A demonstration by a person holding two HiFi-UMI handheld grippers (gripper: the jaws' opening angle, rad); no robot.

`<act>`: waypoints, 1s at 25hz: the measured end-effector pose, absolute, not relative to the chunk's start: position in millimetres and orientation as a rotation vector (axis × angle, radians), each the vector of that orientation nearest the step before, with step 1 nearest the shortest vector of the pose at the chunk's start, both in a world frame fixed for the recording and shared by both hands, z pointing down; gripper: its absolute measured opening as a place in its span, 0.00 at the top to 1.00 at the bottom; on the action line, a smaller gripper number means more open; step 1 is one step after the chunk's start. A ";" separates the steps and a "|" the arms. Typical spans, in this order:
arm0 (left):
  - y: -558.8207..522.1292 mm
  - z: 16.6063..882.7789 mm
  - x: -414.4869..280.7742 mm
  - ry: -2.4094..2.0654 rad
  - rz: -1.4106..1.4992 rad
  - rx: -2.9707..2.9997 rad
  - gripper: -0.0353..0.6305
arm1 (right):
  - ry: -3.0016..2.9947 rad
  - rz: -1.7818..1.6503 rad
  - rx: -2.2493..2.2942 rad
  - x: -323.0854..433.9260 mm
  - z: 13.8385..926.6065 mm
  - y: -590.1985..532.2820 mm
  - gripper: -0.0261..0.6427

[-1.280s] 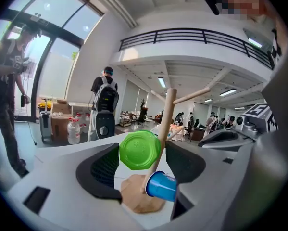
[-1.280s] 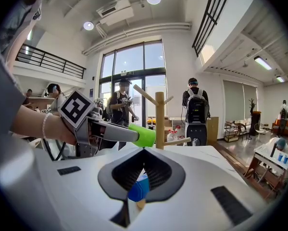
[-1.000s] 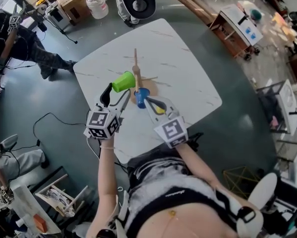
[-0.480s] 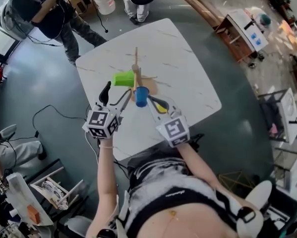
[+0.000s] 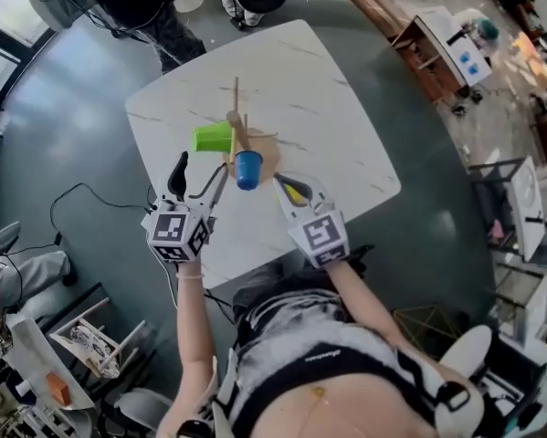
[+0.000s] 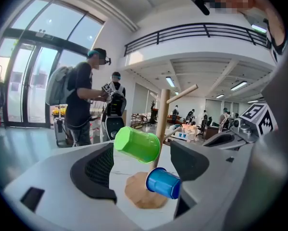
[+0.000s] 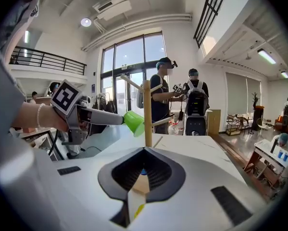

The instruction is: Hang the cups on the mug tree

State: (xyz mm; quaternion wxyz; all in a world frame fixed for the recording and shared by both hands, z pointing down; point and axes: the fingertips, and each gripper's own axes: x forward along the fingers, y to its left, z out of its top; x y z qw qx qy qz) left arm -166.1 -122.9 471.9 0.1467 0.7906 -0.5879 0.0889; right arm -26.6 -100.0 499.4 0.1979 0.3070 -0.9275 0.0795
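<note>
Hall with tall windows, a balcony rail and a grey floor; white marbled bench at centre.

Item 1. Mug tree: wooden post with slanted pegs on a round wooden base. It stands upright near the middle of the bench.

Item 2. Green cup: hung on a peg on the tree's left side and tipped sideways, with its bottom away from the post. It is on the tree, clear of both grippers.

Item 3. Blue cup: low on the near side of the post, just above the base, with its bottom towards the person. The peg that carries it cannot be made out.

Item 4. Left gripper: held near the tree on its left and aimed at it. The fingers stand wide apart, having just been opening, and grip nothing. In the left gripper view both cups show in the gap, but beyond the pads and untouched.

Item 5. Right gripper: just right of the blue cup and aimed at the post. The fingers are pressed together with no cup between them.

Item 6. Surroundings: a black cable on the floor left of the bench, and a person with a backpack standing beyond the far edge of the bench, with others behind.
</note>
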 end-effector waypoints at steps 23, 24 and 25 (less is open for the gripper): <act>-89.5 525.0 -149.3 -1.669 0.254 2.097 0.38 | -2.328 0.400 0.708 1.0 610.4 -89.8 0.62; -88.9 526.4 -149.6 -1.667 0.255 2.092 0.38 | -2.314 0.402 0.703 1.2 614.9 -89.7 0.60; -88.4 527.9 -149.7 -1.665 0.255 2.088 0.38 | -2.300 0.402 0.697 1.5 619.7 -89.5 0.60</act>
